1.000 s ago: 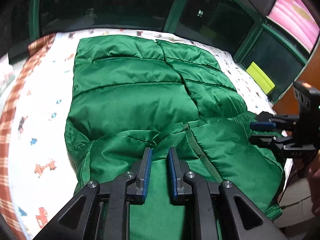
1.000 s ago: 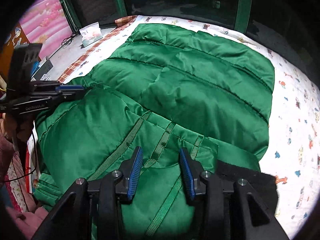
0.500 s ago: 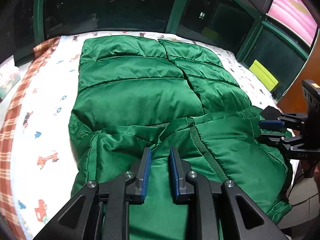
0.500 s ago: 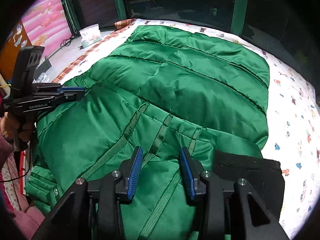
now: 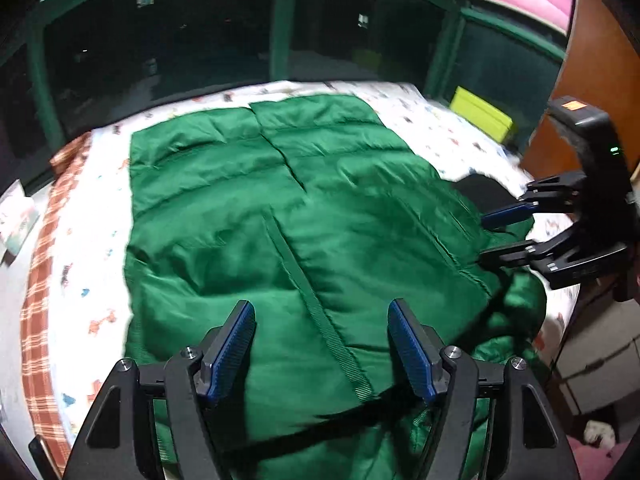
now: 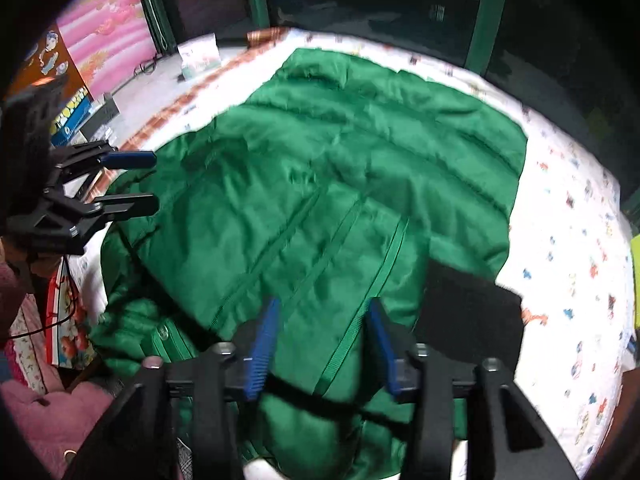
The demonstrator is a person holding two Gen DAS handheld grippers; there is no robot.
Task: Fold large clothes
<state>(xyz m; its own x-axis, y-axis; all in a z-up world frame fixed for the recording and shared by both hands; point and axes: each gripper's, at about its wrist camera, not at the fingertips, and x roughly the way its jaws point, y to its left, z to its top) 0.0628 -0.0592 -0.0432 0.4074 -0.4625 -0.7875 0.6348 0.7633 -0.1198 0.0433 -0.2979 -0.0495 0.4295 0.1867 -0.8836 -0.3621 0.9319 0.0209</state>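
Both grippers hang over the bed with their jaws spread wide and nothing between them. The left gripper point(image 5: 322, 344) shows blue ribbed pads parted above green cloth, and the right gripper point(image 6: 320, 344) is just as wide, empty too. Each also shows in the other's view, out at the jacket's side edge, fingers apart.

The task's thing, a big green quilted puffer jacket point(image 5: 280, 216), lies spread on the white bedsheet printed with little cartoon animals point(image 5: 432, 128), filling most of it. The near part appears laid over the body in one fold, its edge running across the middle, so I'd call the job partly done: one fold down, the bundle loose and wide, more folds to come. At the near edge, fabric spills off the mattress in a rumpled heap point(image 6: 136, 332); that wants gathering.

Texture now. The shell is glossy and slippery-looking, puffed into horizontal quilted bands at the far end. Flat woven green webbing strips point(image 6: 340, 352) run lengthwise over the folded part, matte against the sheen. A black fleecy-looking patch point(image 6: 468, 312) pokes out at the jacket's right side; what it is, I cannot tell. An orange plaid border point(image 5: 40, 280) edges the sheet on the left. Both views are motion-blurred.
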